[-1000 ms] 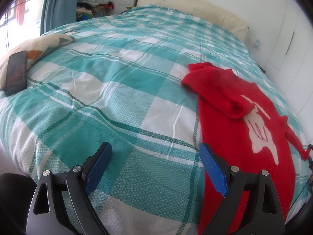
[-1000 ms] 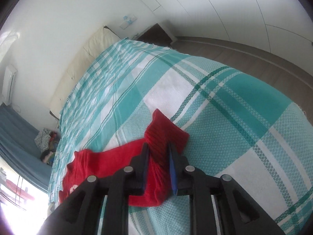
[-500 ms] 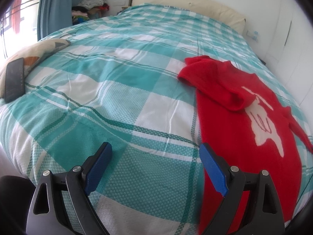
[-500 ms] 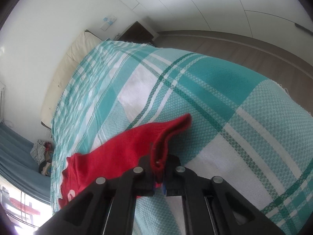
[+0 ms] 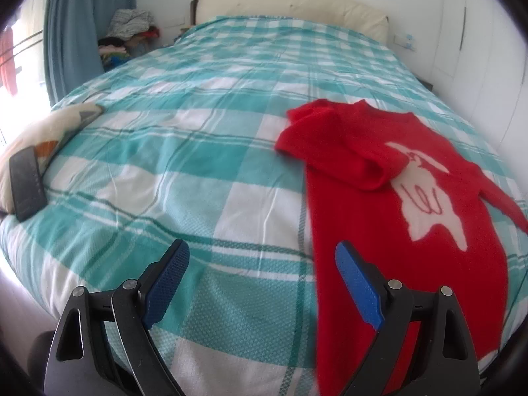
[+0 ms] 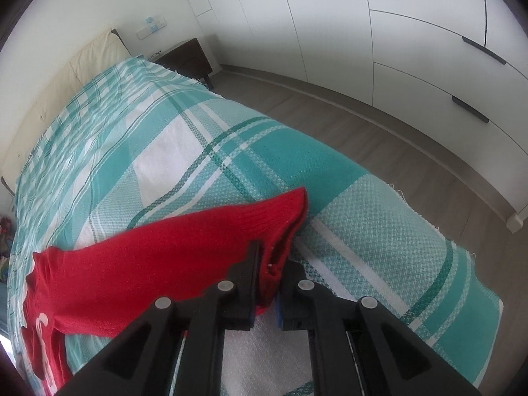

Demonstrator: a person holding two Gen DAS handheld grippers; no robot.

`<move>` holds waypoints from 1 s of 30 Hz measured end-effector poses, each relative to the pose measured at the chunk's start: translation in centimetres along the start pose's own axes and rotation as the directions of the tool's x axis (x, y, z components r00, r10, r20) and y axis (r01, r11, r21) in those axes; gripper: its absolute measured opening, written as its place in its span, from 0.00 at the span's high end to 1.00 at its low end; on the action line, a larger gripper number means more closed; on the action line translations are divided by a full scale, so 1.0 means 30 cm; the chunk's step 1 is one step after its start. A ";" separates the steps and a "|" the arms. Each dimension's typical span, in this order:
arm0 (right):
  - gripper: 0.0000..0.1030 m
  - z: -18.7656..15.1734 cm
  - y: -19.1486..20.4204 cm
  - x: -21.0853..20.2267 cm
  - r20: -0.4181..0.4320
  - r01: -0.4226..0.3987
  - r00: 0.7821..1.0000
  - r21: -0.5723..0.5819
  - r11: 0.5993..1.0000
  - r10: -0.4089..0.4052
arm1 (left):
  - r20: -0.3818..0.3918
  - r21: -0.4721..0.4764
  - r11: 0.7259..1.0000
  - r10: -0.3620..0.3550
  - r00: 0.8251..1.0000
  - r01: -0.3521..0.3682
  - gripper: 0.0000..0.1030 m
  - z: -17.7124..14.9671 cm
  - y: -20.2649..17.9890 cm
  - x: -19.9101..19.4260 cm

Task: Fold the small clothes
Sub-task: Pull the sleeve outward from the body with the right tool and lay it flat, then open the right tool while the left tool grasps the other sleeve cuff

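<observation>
Teal-and-white checked bedspread (image 5: 184, 171) fills most of what I see, covering a bed with a cream headboard (image 5: 297, 6) at the far end. On my left wrist feed, the left gripper (image 5: 260, 280) hangs above the near edge of the cover with its blue pads spread wide, grasping nothing. To its right lies the red sweater (image 5: 389, 217), front up with a white figure on the chest and one sleeve folded across the body. A dark phone (image 5: 26, 183) rests on a cushion (image 5: 52, 128) at the left edge. On my right wrist feed, the right gripper (image 6: 269, 274) is clenched on the cuff end of the sweater's other sleeve (image 6: 184, 247), which is lifted off the cover. White wardrobe doors (image 6: 396, 33) line the wall beyond.
</observation>
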State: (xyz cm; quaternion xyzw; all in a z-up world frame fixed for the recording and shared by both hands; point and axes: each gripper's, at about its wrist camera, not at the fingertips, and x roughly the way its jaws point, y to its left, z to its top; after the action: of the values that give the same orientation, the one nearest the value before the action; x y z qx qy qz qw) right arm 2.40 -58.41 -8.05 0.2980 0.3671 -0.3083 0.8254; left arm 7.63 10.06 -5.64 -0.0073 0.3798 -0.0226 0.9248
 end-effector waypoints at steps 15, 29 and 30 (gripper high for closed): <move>0.32 -0.020 -0.034 -0.249 0.267 0.035 0.962 0.090 0.995 -0.058 | -0.431 0.001 0.939 -0.311 0.847 0.345 0.43 0.408 -0.303 0.622; 0.32 -0.017 0.042 -0.240 0.286 0.021 0.958 -0.011 1.000 -0.017 | -0.091 -0.287 0.883 -0.411 0.907 0.371 0.94 0.544 -0.010 0.419; 0.32 -0.018 0.050 -0.243 0.290 0.020 0.957 -0.021 1.000 -0.013 | -0.052 -0.312 0.890 -0.364 0.930 0.331 0.94 0.560 0.062 0.375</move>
State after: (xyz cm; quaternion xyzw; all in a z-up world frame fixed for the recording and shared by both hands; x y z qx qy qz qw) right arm -0.68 -54.97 -2.19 0.2367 0.2483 -0.3512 0.8712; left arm 27.50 11.31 -1.63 -0.2133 0.4212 -0.1305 0.8718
